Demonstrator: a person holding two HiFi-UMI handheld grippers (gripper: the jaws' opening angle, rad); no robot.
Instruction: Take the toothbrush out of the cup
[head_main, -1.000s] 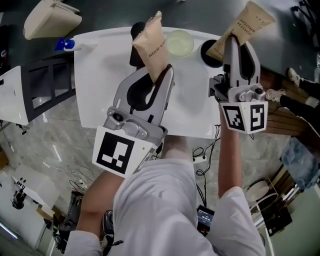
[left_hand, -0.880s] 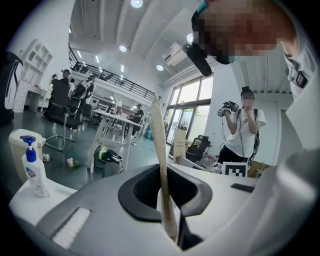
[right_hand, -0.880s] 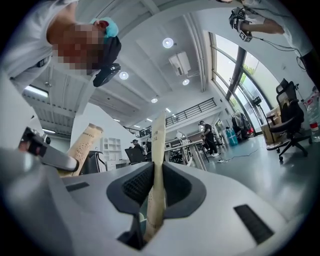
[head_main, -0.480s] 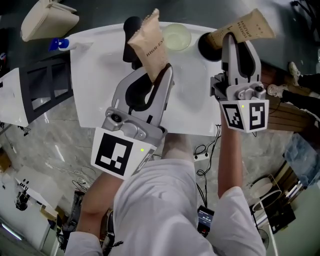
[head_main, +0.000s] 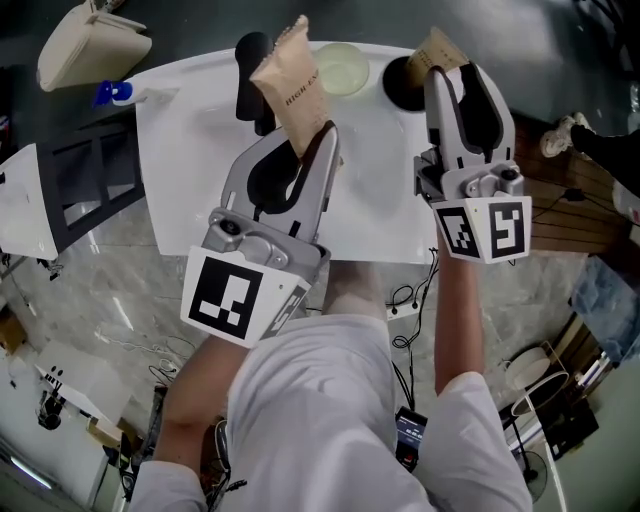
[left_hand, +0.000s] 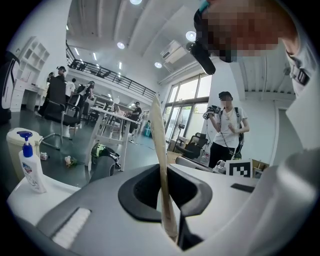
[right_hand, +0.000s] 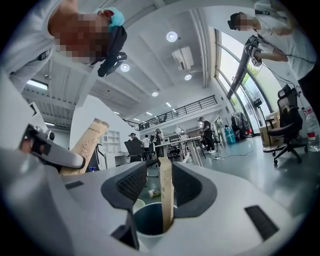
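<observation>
table (head_main: 190, 175): white, the biggest thing in view, in front of the person's white sleeves. The things on it sit along the far edge.
beige bag (head_main: 90, 45): far left, off the table. No writing visible.
left gripper (head_main: 318, 145): over the table's middle, jaws pinched together on the brown toothbrush packet. Black-and-white marker cube (head_main: 235, 295) at its near end.
right gripper (head_main: 453, 72): at the far right of the table, over the dark cup. Its jaws have just been opening and now stand wide. The second toothbrush packet is between them, close by the right jaw, with a clear gap to the left jaw. Not gripped. Marker cube (head_main: 485, 228) at its near end.
brown toothbrush packet (head_main: 290, 85): kraft paper, held up off the table and tilted away from the person. Print reads HIGH-END.
second toothbrush packet (right_hand: 165, 195): same kraft paper, lower end inside the dark cup, standing roughly upright. Print too small to read.
dark cup (head_main: 400, 85): far right on the table, under the right gripper's tips.
pale translucent cup (head_main: 340, 68): far edge, between the two packets.
black object (head_main: 250, 70): far edge, left of the HIGH-END packet. Cannot tell what it is.
pump bottle (left_hand: 29, 165): blue pump, white body, at the table's far left corner. Label unreadable.
</observation>
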